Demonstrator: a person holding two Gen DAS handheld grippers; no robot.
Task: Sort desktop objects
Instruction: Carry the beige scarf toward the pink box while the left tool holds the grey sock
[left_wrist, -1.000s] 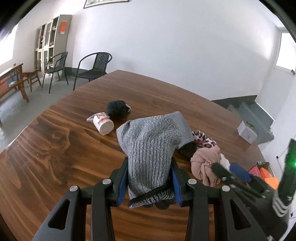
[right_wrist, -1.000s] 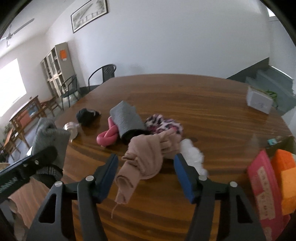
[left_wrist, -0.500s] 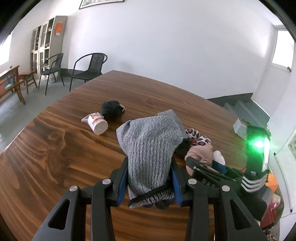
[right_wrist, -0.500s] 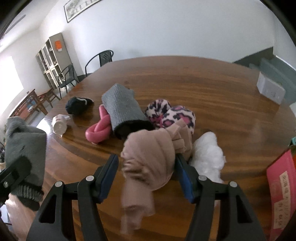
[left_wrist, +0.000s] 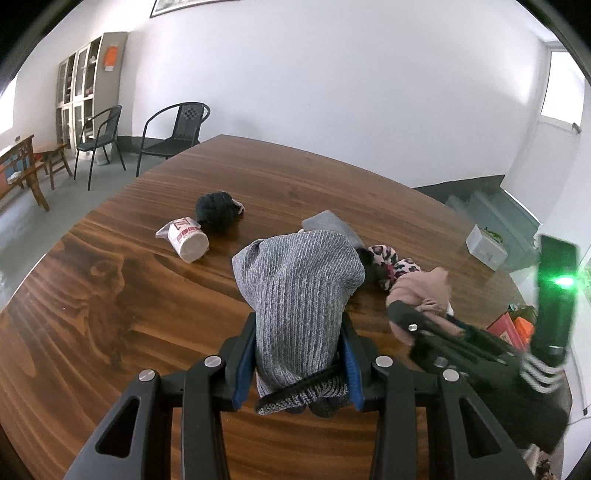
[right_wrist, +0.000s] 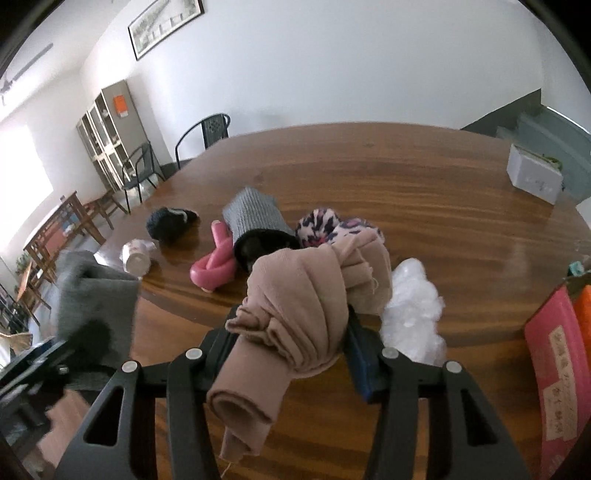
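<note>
Left claw (left_wrist: 300, 363) clamps a grey knit sock (left_wrist: 299, 295) above the counter (left_wrist: 110, 295) — its bulk hides the pile behind; a paper cup (left_wrist: 186, 240) lies left. Right claw (right_wrist: 291, 354) grips a beige sock (right_wrist: 303, 314), masking a leopard-print sock (right_wrist: 321, 225) — white plastic (right_wrist: 413, 306) just beside.

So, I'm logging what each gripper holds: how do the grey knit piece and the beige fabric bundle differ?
The grey knit piece is ribbed and hangs fairly flat in the left gripper; the beige fabric bundle is smooth and twisted into a knotted lump in the right gripper. The grey piece ends in a dark-striped cuff; the beige bundle trails a loose rolled end below the gripper. Both are soft textiles, clamped and held above the wooden table.
</note>
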